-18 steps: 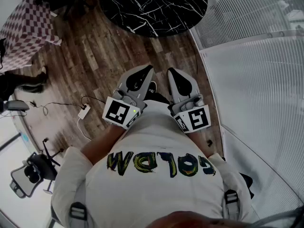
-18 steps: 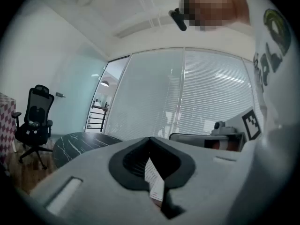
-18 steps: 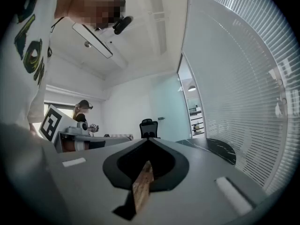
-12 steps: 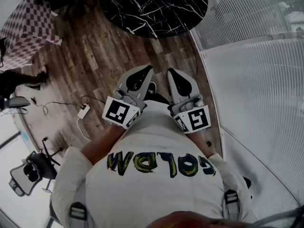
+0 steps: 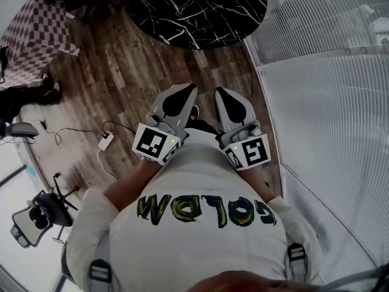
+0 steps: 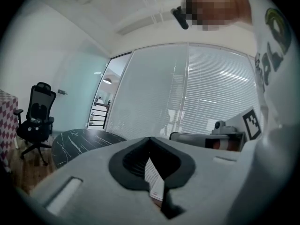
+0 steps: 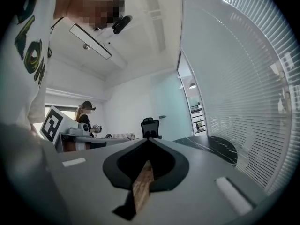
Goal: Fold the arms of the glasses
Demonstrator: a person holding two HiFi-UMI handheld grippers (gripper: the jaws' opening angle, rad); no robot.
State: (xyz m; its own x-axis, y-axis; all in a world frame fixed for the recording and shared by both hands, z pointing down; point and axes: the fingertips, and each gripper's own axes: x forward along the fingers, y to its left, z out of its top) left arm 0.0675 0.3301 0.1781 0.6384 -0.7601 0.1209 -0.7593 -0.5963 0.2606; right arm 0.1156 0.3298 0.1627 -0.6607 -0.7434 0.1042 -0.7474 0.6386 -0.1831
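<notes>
Two closed grippers: left, right.

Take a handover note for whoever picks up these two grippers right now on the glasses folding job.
Left gripper: shut, nothing between its jaws, held close to the chest.
Right gripper: shut, empty too, side by side with the left.
Glasses: not in any view. The round black marble table stands ahead, and none show on the part in sight.
Done: nothing that the views show.
Left: find the glasses, then fold both arms.
</notes>
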